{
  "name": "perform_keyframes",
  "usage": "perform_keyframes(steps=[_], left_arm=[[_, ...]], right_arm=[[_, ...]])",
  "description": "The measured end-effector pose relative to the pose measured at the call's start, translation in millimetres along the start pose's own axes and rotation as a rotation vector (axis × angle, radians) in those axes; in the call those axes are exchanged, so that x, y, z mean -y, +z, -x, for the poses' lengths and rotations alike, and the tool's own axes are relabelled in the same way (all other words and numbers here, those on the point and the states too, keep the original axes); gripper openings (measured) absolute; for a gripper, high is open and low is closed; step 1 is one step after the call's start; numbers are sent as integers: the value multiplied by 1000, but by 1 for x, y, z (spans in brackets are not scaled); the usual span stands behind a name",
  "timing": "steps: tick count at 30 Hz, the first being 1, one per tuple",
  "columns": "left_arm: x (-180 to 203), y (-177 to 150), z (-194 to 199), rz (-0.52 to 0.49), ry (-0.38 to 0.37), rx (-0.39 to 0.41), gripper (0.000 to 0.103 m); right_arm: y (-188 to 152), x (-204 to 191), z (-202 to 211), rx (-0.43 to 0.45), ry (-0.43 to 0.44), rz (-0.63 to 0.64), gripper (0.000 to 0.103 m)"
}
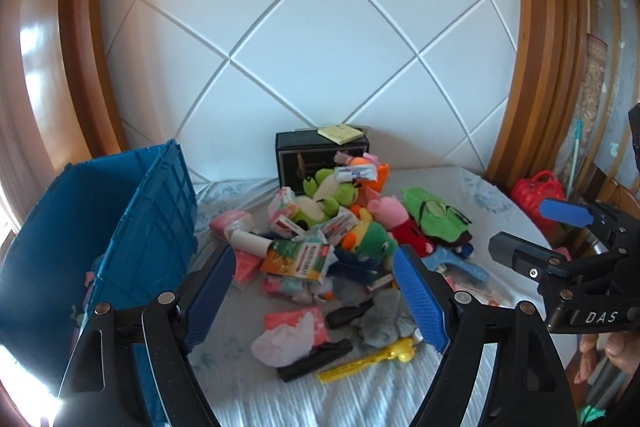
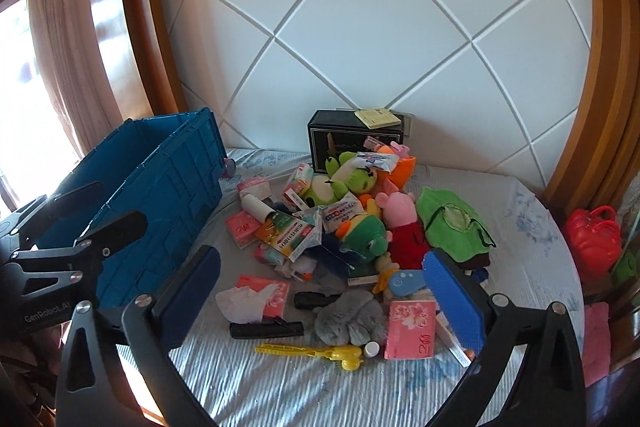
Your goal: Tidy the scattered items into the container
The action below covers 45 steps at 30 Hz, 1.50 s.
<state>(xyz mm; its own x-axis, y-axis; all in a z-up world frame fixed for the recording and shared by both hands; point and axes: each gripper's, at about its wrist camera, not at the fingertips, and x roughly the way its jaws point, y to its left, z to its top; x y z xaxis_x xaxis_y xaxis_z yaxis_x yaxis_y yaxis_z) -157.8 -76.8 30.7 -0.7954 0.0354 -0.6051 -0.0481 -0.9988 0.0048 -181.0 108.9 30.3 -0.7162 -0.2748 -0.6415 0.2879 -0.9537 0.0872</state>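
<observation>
A pile of scattered items (image 1: 332,239) lies on the bed: green plush frogs (image 2: 360,235), a pink pig plush (image 2: 400,215), boxes, pink tissue packs (image 2: 412,323), a grey fluffy toy (image 2: 348,319), a yellow toy (image 2: 312,351). The blue crate (image 1: 132,227) stands open at the left, also in the right wrist view (image 2: 160,187). My left gripper (image 1: 316,291) is open and empty above the near items. My right gripper (image 2: 320,291) is open and empty; it also shows in the left wrist view (image 1: 532,231).
A black box (image 2: 352,143) with a yellow pad stands against the white padded headboard (image 2: 380,27). A red bag (image 2: 592,239) sits off the bed at the right. The striped sheet (image 2: 300,391) lies in front of the pile.
</observation>
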Motion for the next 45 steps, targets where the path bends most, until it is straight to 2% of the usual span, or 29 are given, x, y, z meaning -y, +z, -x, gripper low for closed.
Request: perform_keyframes(steps=[5,8,17,23,32,39,45], left_arm=[[24,-13,0,15,9,-29,90],[31,-21,5,14,5,-29,103],[29,-41,33,-15,-27,-12,102],[20,-61,73,-34,-43,23,102],[-9,-94,126,-8,-25,14,102],[-8,-106,155,-29,-11,19,102],[5,-111,166,-37,8,13,102]], right_arm=[[-18,27,10,-12,-28,-21,103],[-28,35,15,-19,-47,-39,103],[-55,14,51,6,-87,-57,103],[-87,-26,83,5,-137,-79,103],[-123,-77,130,6,-176,-83,103],[-135,-91,154,21,-174,-76,103],[-141,-88,162,29,-152,-60,103]])
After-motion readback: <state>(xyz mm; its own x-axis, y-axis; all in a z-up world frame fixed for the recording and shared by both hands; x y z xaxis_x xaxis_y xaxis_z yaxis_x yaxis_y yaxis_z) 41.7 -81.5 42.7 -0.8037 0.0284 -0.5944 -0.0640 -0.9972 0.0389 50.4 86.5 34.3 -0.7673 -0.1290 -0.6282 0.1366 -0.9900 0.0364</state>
